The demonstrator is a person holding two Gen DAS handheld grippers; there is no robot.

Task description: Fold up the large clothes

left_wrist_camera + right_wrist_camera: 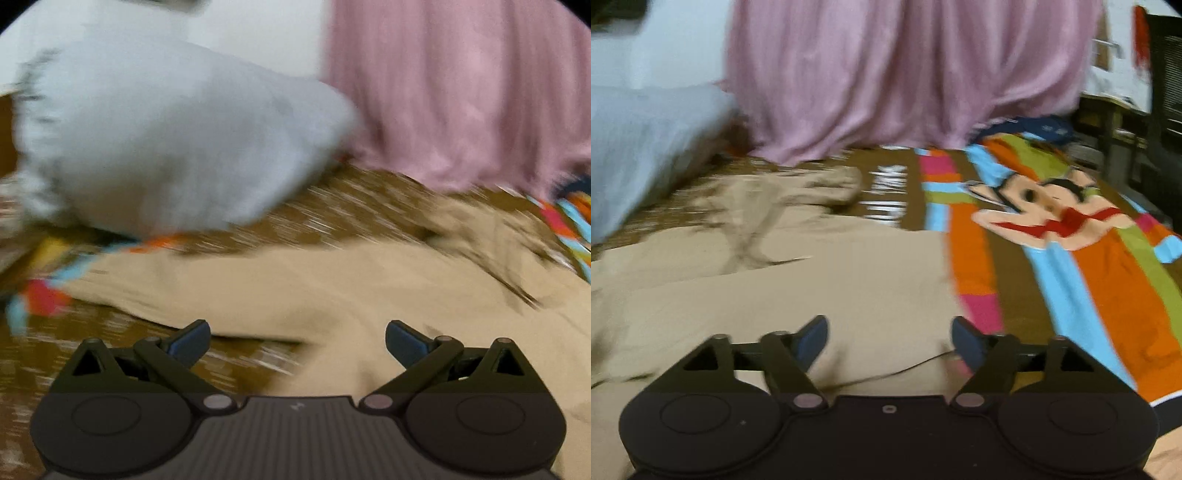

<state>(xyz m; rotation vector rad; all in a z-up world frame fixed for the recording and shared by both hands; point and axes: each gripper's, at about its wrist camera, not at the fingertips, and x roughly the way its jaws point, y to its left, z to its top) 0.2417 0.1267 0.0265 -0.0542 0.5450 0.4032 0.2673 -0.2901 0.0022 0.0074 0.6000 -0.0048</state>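
Beige garment [798,280] – folded flat, top rumpled, pic blurry.

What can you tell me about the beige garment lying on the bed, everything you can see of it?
The beige garment is a large piece of plain tan cloth that looks like soft woven cotton. It lies spread mostly flat on the colourful striped bedsheet, with rumpled folds at its far end near the pink curtain. A straight fold edge crosses it. Both grippers stand open above its near part; neither grips it. Blur hides finer detail.
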